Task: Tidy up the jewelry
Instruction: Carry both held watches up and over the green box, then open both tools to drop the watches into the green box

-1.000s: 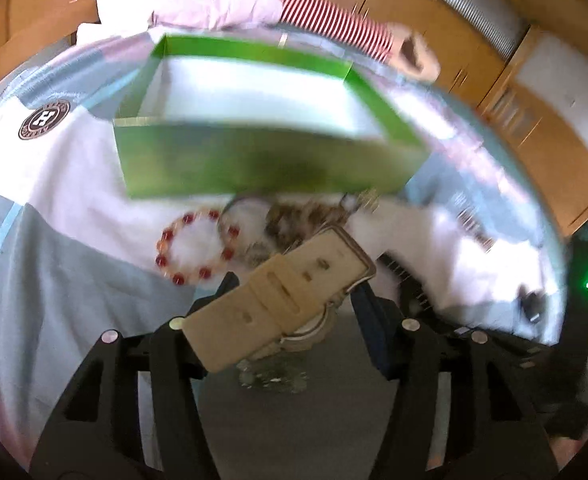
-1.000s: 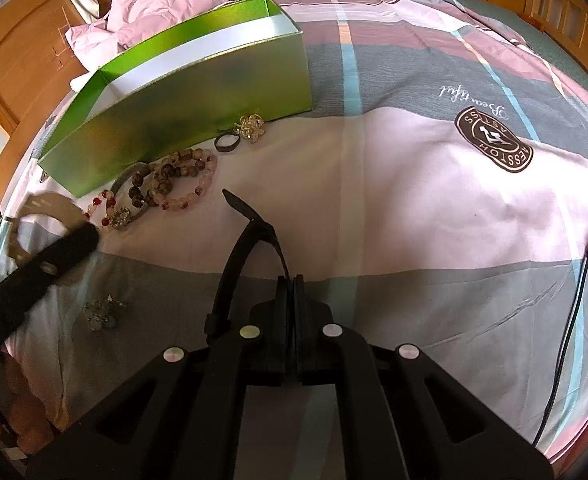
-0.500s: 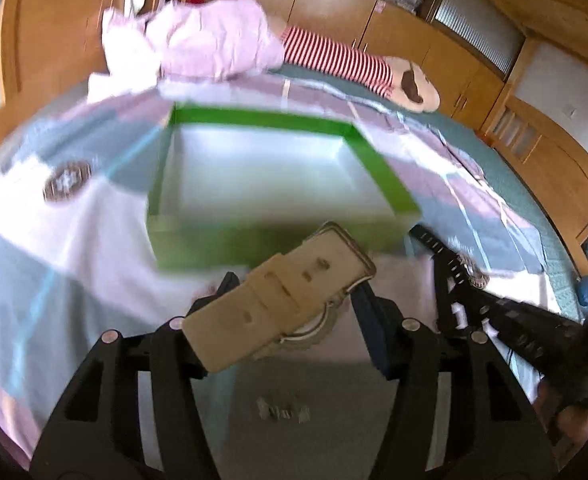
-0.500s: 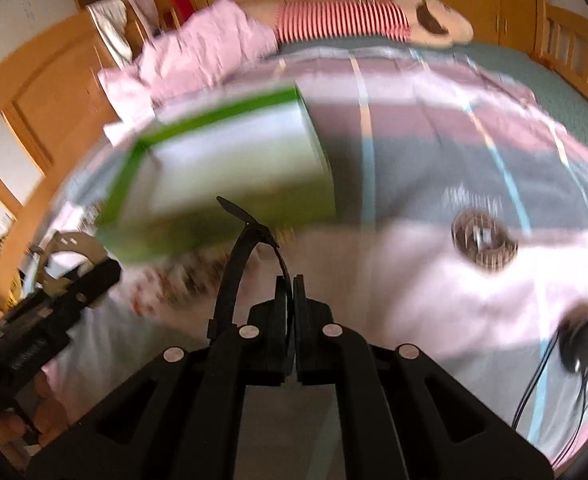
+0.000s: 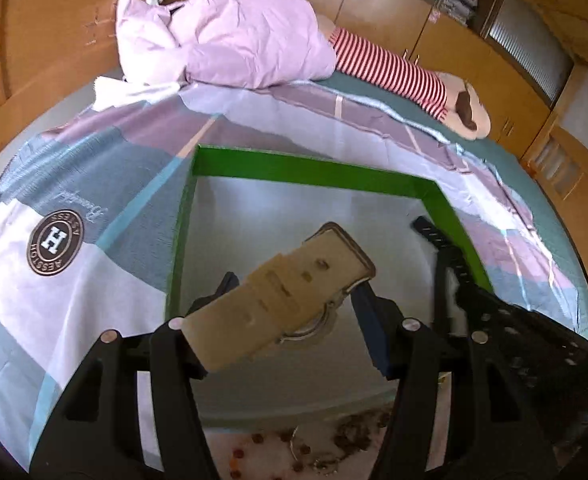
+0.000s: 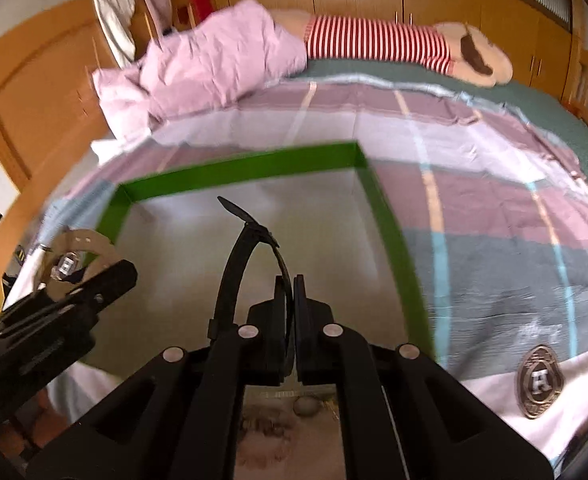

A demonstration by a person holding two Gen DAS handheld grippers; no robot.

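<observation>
The green box (image 5: 313, 169) lies open on the bedspread, its pale floor under both grippers. My left gripper (image 5: 294, 300) is shut on a watch with a tan strap (image 5: 290, 280), which hangs over the box. At the left of the right wrist view are that left gripper (image 6: 94, 288) and its watch (image 6: 70, 258). My right gripper (image 6: 292, 300) holds a black watch strap (image 6: 236, 268) above the green box (image 6: 238, 170). Its jaws are opening, and the strap still stands upright between the pads. The right gripper (image 5: 501, 316) and black strap (image 5: 433, 236) also show over the box's right wall.
Loose bead bracelets (image 5: 333, 444) lie on the bedspread just in front of the box, and the beads (image 6: 270, 424) also show low in the right wrist view. A crumpled pink quilt (image 5: 222, 36) and a striped plush toy (image 5: 393, 72) lie beyond the box. Wooden cabinets surround the bed.
Both grippers have travelled forward from above the loose jewellery to over the green box, carrying the watch and the black strap. The bracelets have dropped to the bottom edge of both views.
</observation>
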